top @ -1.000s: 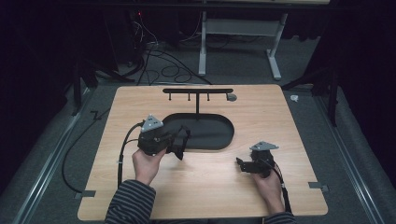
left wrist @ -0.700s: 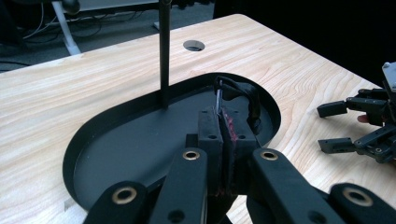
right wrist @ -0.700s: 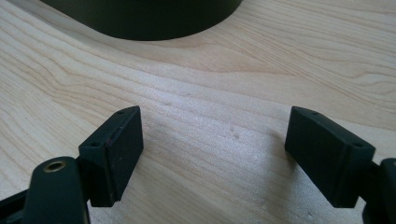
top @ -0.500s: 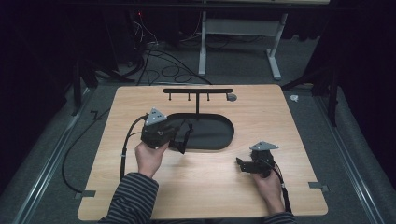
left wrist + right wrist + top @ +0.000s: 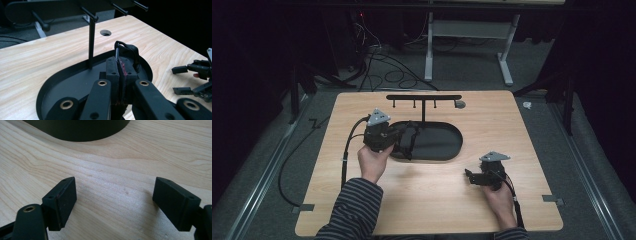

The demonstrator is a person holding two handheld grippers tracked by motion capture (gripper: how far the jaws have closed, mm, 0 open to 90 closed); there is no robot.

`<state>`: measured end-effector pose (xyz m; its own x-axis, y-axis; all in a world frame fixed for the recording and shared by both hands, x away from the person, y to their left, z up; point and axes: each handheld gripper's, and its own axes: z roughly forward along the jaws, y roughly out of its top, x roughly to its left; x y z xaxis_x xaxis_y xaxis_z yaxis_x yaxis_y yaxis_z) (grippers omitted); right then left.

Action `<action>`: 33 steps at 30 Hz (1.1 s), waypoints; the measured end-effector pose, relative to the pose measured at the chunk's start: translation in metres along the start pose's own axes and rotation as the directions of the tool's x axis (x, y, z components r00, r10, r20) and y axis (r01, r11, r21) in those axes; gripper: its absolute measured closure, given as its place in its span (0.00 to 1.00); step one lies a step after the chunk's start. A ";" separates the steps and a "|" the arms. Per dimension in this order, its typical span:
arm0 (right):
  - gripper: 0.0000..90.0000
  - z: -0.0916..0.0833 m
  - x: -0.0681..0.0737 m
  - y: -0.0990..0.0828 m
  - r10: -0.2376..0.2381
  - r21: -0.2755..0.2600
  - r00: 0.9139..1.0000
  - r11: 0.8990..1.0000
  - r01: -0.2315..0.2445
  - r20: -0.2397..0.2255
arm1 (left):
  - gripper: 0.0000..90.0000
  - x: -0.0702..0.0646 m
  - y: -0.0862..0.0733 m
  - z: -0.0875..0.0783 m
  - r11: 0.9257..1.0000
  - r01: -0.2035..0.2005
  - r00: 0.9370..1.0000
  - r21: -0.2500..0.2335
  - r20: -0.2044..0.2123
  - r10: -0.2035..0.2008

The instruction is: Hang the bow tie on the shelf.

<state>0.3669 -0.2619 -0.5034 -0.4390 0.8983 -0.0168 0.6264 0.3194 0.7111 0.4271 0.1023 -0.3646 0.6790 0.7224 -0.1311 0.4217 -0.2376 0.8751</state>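
The left gripper (image 5: 404,142) is closed on a thin black strap with a loop (image 5: 126,48). In the left gripper view its two pads press together on the strap, and the loop stands up just past the pad tips. In the high view the strap hangs as a dark shape over the left part of the black oval tray (image 5: 447,145), but black against black makes its outline hard to read, and I cannot tell its full length or whether its lower end touches the tray. The lower part of the strap is hidden between the pads.

From the tray rises a thin black post carrying a horizontal black bar with small pegs (image 5: 424,98), at about 12 o'clock from the tray. The bar is cut off at the top of the left gripper view.

The right gripper (image 5: 472,176) rests at about 4 o'clock from the tray on the light wooden table (image 5: 522,130), with its jaws wide apart and only bare wood between them.
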 end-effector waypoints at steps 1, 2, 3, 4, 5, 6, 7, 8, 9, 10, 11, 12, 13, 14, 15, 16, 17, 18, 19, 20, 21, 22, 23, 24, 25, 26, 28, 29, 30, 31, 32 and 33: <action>0.23 0.000 0.000 0.000 0.000 0.000 1.000 1.000 0.000 0.000 | 0.97 0.000 0.000 0.000 1.000 0.000 1.000 0.000 0.000 0.000; 0.23 0.000 0.000 0.000 0.000 0.000 1.000 1.000 0.000 0.000 | 0.97 0.000 0.003 0.001 1.000 0.002 1.000 -0.008 0.003 -0.002; 0.23 0.000 0.000 0.000 0.000 0.000 1.000 1.000 0.000 0.000 | 0.97 0.001 0.004 0.001 1.000 0.002 1.000 -0.009 0.005 -0.002; 0.23 0.000 0.000 0.000 0.000 0.000 1.000 1.000 0.000 0.000 | 0.97 0.001 0.004 0.001 1.000 0.002 1.000 -0.009 0.005 -0.002; 0.23 0.000 0.000 0.000 0.000 0.000 1.000 1.000 0.000 0.000 | 0.97 0.001 0.006 0.002 1.000 0.007 1.000 -0.020 0.011 -0.007; 0.23 0.000 0.000 0.000 0.000 0.000 1.000 1.000 0.000 0.000 | 0.97 0.002 0.007 0.003 1.000 0.016 1.000 -0.021 0.017 -0.015; 0.23 0.000 0.000 0.000 0.000 0.000 1.000 1.000 0.000 0.000 | 0.97 0.003 0.008 0.004 1.000 0.022 1.000 -0.020 0.018 -0.022; 0.23 0.000 0.000 0.000 0.000 0.000 1.000 1.000 0.000 0.000 | 0.97 0.003 0.008 0.004 1.000 0.022 1.000 -0.020 0.018 -0.022; 0.23 0.000 0.000 0.000 0.004 0.002 1.000 1.000 -0.004 -0.002 | 0.97 0.004 0.009 0.006 1.000 0.020 1.000 -0.018 0.013 -0.020; 0.23 0.000 0.000 0.000 0.004 0.002 1.000 1.000 -0.004 -0.002 | 0.97 0.004 0.009 0.006 1.000 0.020 1.000 -0.018 0.013 -0.020; 0.23 0.000 0.000 0.000 0.004 0.002 1.000 1.000 -0.004 -0.002 | 0.97 0.005 0.010 0.006 1.000 0.018 1.000 -0.019 0.010 -0.018; 0.23 0.000 0.000 0.000 0.004 0.002 1.000 1.000 -0.004 -0.002 | 0.97 0.006 0.011 0.007 1.000 0.020 1.000 -0.022 0.007 -0.019; 0.23 0.000 0.001 0.000 0.003 0.002 1.000 1.000 -0.003 -0.003 | 0.97 0.006 0.012 0.007 0.999 0.024 1.000 -0.025 0.004 -0.023; 0.23 0.000 0.000 0.000 0.002 0.002 1.000 1.000 -0.002 -0.003 | 0.97 0.008 0.014 0.007 0.999 0.025 1.000 -0.032 -0.004 -0.026; 0.23 0.000 0.000 0.000 0.001 0.002 1.000 1.000 -0.001 -0.003 | 0.97 0.009 0.015 0.007 0.999 0.023 1.000 -0.031 -0.008 -0.024; 0.23 0.000 0.000 0.000 0.001 0.002 1.000 1.000 -0.001 -0.003 | 0.97 0.010 0.017 0.008 0.999 0.026 1.000 -0.039 -0.012 -0.026; 0.23 0.000 0.000 0.000 0.001 0.002 1.000 1.000 -0.001 -0.003 | 0.97 0.010 0.017 0.008 0.999 0.026 1.000 -0.039 -0.012 -0.026; 0.23 0.000 0.001 0.000 0.001 0.002 1.000 1.000 -0.001 -0.004 | 0.97 0.013 0.019 0.009 0.998 0.040 0.999 -0.050 -0.017 -0.041; 0.23 0.000 0.001 0.000 0.001 0.002 1.000 1.000 -0.001 -0.004 | 0.97 0.013 0.019 0.009 0.998 0.040 0.999 -0.050 -0.017 -0.041; 0.23 0.000 0.001 0.000 0.001 0.002 1.000 1.000 -0.001 -0.004 | 0.97 0.016 0.021 0.011 0.998 0.038 0.999 -0.048 -0.032 -0.040; 0.23 0.000 0.001 0.000 0.001 0.002 1.000 1.000 -0.001 -0.004 | 0.97 0.017 0.021 0.012 0.998 0.038 0.999 -0.048 -0.034 -0.040; 0.23 0.000 0.001 0.000 0.001 0.002 1.000 1.000 -0.001 -0.004 | 0.97 0.017 0.021 0.012 0.998 0.038 0.999 -0.048 -0.034 -0.040; 0.23 0.000 0.001 0.000 0.001 0.002 1.000 1.000 -0.001 -0.004 | 0.97 0.017 0.022 0.014 0.998 0.039 0.998 -0.050 -0.038 -0.041; 0.23 0.000 0.001 0.000 0.001 0.002 1.000 1.000 -0.001 -0.004 | 0.97 0.018 0.024 0.016 0.998 0.037 0.998 -0.048 -0.045 -0.039; 0.23 0.000 0.001 0.000 0.000 0.002 1.000 1.000 0.000 -0.004 | 0.97 0.019 0.026 0.018 0.998 0.036 0.998 -0.051 -0.047 -0.039; 0.23 0.000 0.001 0.000 0.000 0.002 1.000 1.000 0.000 -0.005 | 0.97 0.019 0.027 0.019 0.998 0.033 0.998 -0.054 -0.049 -0.036; 0.23 0.000 0.001 0.000 -0.002 0.002 1.000 1.000 0.002 -0.007 | 0.97 0.019 0.030 0.022 0.998 0.035 0.998 -0.052 -0.047 -0.038; 0.23 -0.001 0.001 0.000 -0.002 0.001 1.000 1.000 0.002 -0.006 | 0.97 0.019 0.031 0.023 0.998 0.034 0.998 -0.055 -0.047 -0.037; 0.23 -0.001 0.001 0.000 -0.002 0.001 1.000 1.000 0.002 -0.006 | 0.97 0.019 0.031 0.023 0.998 0.034 0.998 -0.055 -0.047 -0.037; 0.23 -0.001 0.001 0.000 -0.001 0.001 1.000 1.000 0.001 -0.006 | 0.97 0.019 0.033 0.027 0.998 0.031 0.998 -0.053 -0.053 -0.034; 0.23 -0.001 0.001 0.000 -0.001 0.001 1.000 1.000 0.001 -0.006 | 0.97 0.019 0.035 0.029 0.998 0.028 0.998 -0.051 -0.058 -0.031; 0.23 -0.001 0.001 0.000 0.000 0.003 1.000 1.000 0.000 -0.006 | 0.97 0.019 0.036 0.031 0.999 0.024 0.998 -0.049 -0.064 -0.027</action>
<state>0.3659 -0.2615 -0.5032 -0.4427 0.8966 -0.0124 0.6282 0.3200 0.7092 0.4736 0.0872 -0.3500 0.6273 0.7688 -0.1244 0.4080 -0.1884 0.8933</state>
